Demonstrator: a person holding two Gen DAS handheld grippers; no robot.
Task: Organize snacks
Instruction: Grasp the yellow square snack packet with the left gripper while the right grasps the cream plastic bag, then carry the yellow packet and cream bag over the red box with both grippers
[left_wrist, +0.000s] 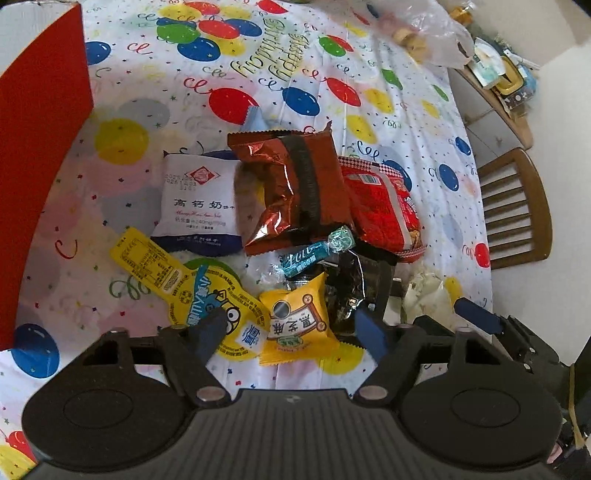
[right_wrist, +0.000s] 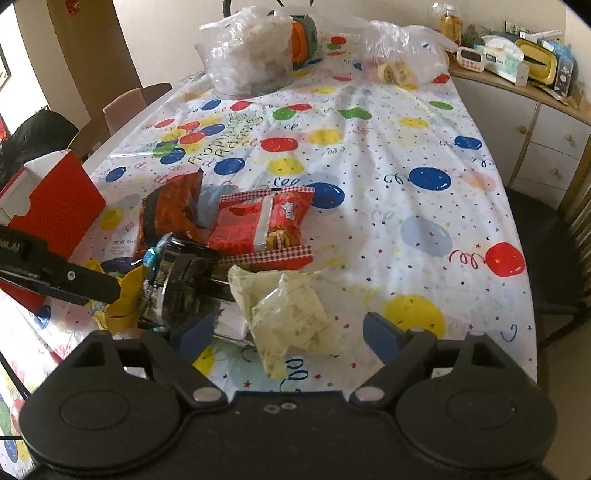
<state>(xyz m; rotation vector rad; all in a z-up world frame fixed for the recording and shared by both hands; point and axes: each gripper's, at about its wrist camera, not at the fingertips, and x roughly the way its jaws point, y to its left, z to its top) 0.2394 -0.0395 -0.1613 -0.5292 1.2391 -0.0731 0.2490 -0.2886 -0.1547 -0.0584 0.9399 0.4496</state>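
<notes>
Straddling snacks unheld: left gripper (left_wrist: 291, 330) part-open; right gripper (right_wrist: 288, 334) wide; red box's (right_wrist: 55, 206) contents hidden.

Home dining room: table under balloon-print birthday tablecloth (right_wrist: 388, 122), wooden slat-back chair (left_wrist: 517, 206) beside it, white drawer cabinet (right_wrist: 550, 140) with a cluttered wooden top along the wall.

I am holding two matte black tongs, the left gripper (left_wrist: 291, 326) and the right gripper (right_wrist: 288, 332), each showing round black discs and two silver pivot screws. Dark blue pads (right_wrist: 380, 334) are capping their fingers.
</notes>
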